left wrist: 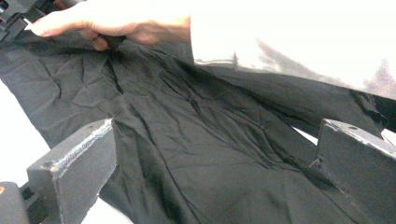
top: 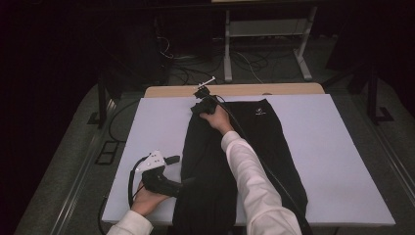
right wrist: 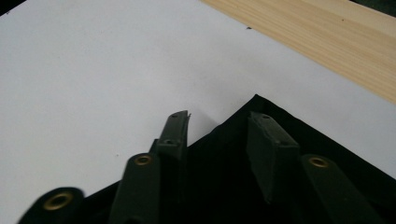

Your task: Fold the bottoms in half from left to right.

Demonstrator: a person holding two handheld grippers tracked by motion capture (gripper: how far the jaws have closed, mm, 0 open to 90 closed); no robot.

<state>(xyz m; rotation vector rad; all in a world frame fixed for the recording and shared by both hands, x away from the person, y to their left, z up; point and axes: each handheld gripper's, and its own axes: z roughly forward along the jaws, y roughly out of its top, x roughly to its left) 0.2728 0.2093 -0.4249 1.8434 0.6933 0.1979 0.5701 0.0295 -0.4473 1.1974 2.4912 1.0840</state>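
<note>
- Black garment (top: 230,161), apparently trousers or shorts, lies lengthwise on the white board (top: 342,161) covering the table; its far corner points toward the bare wooden strip (right wrist: 327,42) beyond the board.
- Right gripper (top: 199,105) sits at that far corner of the garment. Its jaws stand partly apart, one on each side of the corner tip; whether the pads press the cloth cannot be told. Judged purpose: taking the corner to fold or straighten the garment.
- Left gripper (top: 183,185) rests at the garment's near left edge, jaws wide apart, nothing between the pads; likely waiting to take that edge.
- Fabric: thin, matte, creased weave; small pale logo (top: 258,112) near the far edge.
- Board: smooth, flat, rectangular.
</note>
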